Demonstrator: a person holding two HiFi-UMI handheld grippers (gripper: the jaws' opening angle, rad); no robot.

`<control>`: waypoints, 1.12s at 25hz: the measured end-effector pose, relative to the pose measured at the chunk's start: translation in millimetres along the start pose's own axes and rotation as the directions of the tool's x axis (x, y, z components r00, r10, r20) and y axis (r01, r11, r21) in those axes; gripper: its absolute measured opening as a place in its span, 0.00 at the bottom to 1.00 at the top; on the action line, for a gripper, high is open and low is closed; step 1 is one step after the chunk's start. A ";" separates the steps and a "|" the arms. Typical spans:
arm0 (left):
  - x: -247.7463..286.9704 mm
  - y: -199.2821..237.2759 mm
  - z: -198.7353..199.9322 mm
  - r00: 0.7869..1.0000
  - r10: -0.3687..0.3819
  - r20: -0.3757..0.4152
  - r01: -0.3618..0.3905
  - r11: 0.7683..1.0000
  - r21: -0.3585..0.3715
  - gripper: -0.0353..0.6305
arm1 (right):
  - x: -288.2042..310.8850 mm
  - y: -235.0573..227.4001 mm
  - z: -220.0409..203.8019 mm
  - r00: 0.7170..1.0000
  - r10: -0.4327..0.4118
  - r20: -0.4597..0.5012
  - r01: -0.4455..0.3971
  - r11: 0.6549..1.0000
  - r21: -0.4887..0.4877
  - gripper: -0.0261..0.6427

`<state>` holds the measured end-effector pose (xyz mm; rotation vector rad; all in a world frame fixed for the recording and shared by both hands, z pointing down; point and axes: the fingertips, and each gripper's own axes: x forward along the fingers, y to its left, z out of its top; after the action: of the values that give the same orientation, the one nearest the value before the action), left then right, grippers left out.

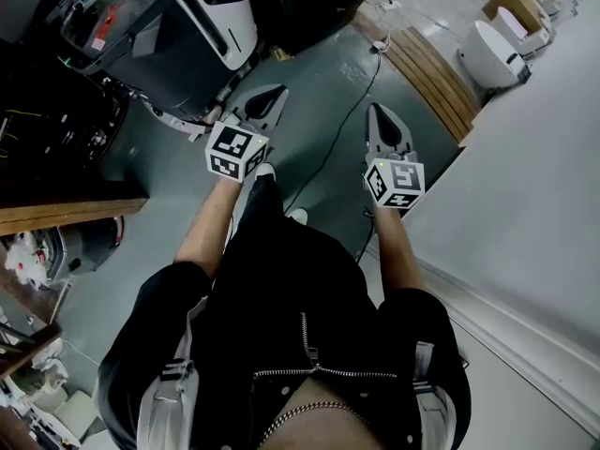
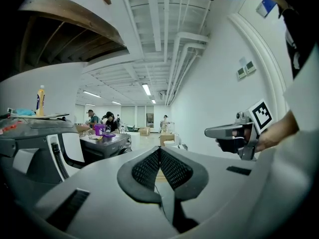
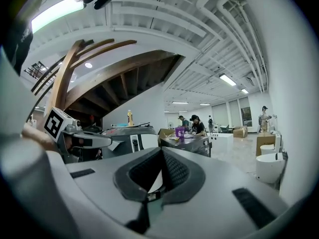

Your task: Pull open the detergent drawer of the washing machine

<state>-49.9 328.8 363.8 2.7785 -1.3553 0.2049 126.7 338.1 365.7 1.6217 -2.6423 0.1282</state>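
The washing machine [image 1: 178, 40] stands ahead to the left, dark grey with a white front panel [image 1: 223, 7]; I cannot pick out its detergent drawer. It also shows at the left of the left gripper view, washing machine [image 2: 50, 148], and mid-left of the right gripper view, washing machine [image 3: 127, 136]. My left gripper [image 1: 275, 94] is held in the air short of the machine, jaws shut and empty [image 2: 159, 152]. My right gripper [image 1: 378, 111] hangs level beside it, farther right, also shut on nothing [image 3: 162, 154]. Neither touches the machine.
A yellow bottle [image 2: 40, 99] stands on top of the machine. A cable [image 1: 342, 120] runs across the floor between the grippers. Wooden planks [image 1: 431, 78] and white fixtures [image 1: 492, 50] lie at the far right by a white wall [image 1: 534, 195]. People [image 2: 107, 121] work at distant tables.
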 end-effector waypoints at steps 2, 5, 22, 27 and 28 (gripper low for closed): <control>-0.6 -1.4 0.9 1.000 -0.002 0.002 0.002 1.000 0.006 0.08 | 1.0 1.3 -2.4 1.000 0.003 -0.005 -0.003 1.000 -0.001 0.05; 0.1 -0.4 -2.4 1.000 -0.001 -0.001 0.001 1.000 0.006 0.08 | 4.0 4.7 -7.8 1.000 0.018 -0.017 -0.018 1.000 -0.009 0.05; 89.4 54.6 2.3 0.999 -0.028 0.015 0.028 0.999 -0.018 0.08 | 86.7 -45.3 -2.8 0.999 -0.016 -0.036 0.015 1.000 -0.023 0.04; 138.2 88.7 14.7 0.999 -0.045 0.021 0.046 0.999 -0.019 0.08 | 133.5 -76.2 6.1 0.998 -0.039 -0.046 0.039 0.999 -0.010 0.05; 148.2 96.1 17.3 0.999 -0.050 0.021 0.050 0.999 -0.016 0.08 | 143.9 -82.8 4.5 0.998 -0.041 -0.052 0.041 0.999 -0.001 0.05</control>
<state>-33.6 152.0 365.2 2.8045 -1.2841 0.1632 135.3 172.5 376.3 1.6485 -2.5693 0.1669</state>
